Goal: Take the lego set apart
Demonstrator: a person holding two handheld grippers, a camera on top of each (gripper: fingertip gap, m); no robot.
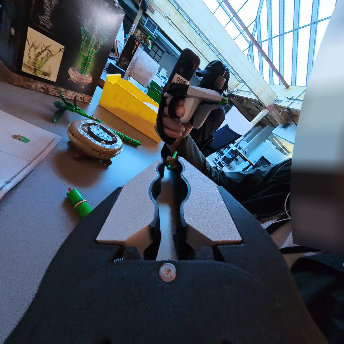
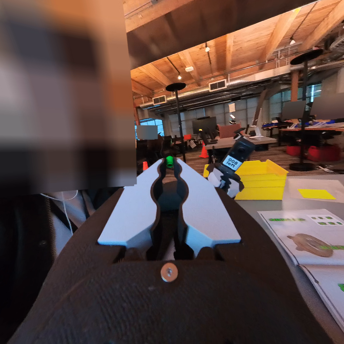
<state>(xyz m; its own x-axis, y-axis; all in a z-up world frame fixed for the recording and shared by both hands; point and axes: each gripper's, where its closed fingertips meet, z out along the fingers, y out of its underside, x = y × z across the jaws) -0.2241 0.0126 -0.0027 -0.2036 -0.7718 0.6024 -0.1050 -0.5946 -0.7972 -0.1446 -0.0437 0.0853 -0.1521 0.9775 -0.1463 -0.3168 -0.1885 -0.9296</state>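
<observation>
Both pairs of jaws are pinched nearly closed, each on a small piece held up off the table. At the left gripper (image 1: 170,162) tips sits a tan ring on a thin green pin (image 1: 171,161); the right gripper (image 2: 169,163) nips a short green stud (image 2: 169,161). On the grey table (image 1: 28,232) rest the round tan pot base (image 1: 95,138), 1 green bamboo segment (image 1: 79,202), leafy stalks (image 1: 74,108) and a yellow bin (image 1: 128,104).

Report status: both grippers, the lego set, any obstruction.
Left gripper shut on tan-and-green piece. Right gripper shut on small green piece. Both lifted, apart. Tan pot base, green stalks, stalk segment on table. Nothing in the way.
</observation>
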